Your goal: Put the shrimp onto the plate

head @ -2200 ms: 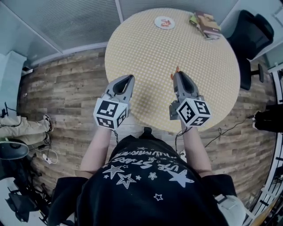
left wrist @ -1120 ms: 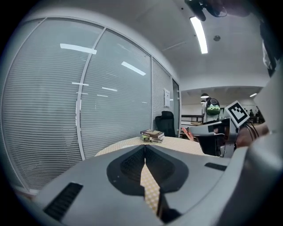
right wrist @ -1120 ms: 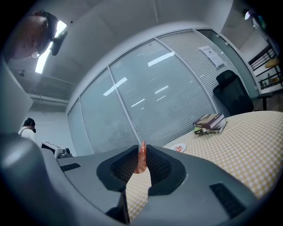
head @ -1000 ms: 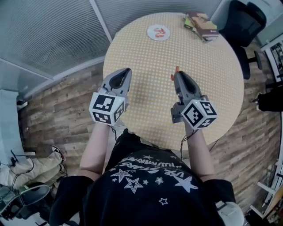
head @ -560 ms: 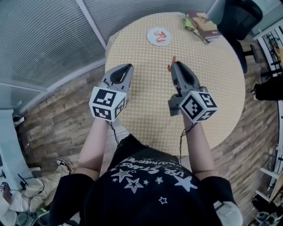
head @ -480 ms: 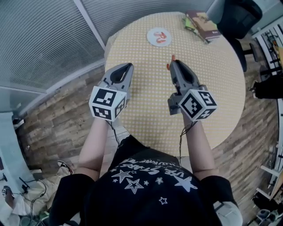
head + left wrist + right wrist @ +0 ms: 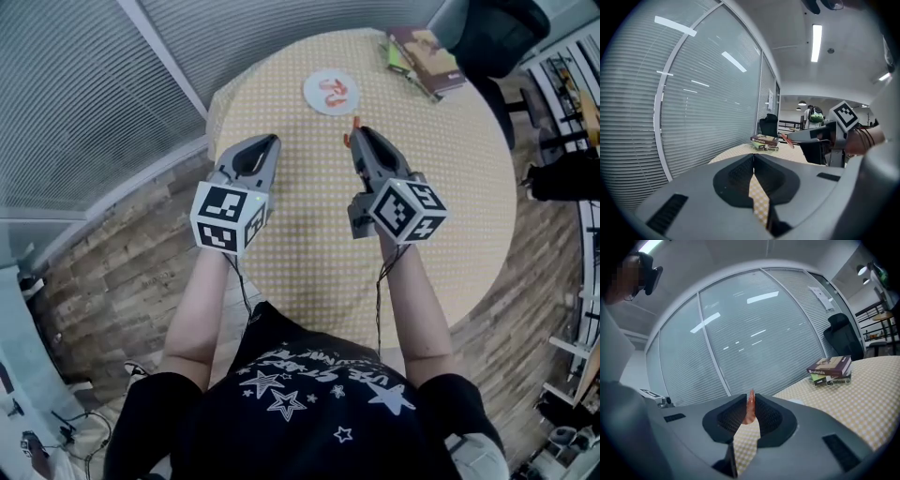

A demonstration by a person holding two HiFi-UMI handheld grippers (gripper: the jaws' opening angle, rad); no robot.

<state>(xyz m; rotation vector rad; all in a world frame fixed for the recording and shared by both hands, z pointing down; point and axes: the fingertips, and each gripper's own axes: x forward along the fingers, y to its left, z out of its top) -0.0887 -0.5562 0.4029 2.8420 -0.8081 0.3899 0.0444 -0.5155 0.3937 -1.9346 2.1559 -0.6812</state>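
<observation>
One small orange shrimp (image 7: 750,409) stands pinched at the very tips of your right gripper (image 7: 355,134), whose fingers (image 7: 732,418) are clamped on it above the round yellow-checked surface (image 7: 441,159). It is just short of the round white plate (image 7: 312,97), which lies near the far edge with orange-red pieces, probably shrimp, on it. Only a thin part of the shrimp sits between the pads, so I judge that a jolt or any loosening on the way could drop it on the cloth before the plate. Letting go from high up could bounce it off the rim. Your left gripper (image 7: 270,142) hovers over the near left edge, its fingers (image 7: 737,177) together on nothing, out of the way. The stretch up to the plate is bare, and the stack of books (image 7: 424,58) at the far right edge lies well apart.
</observation>
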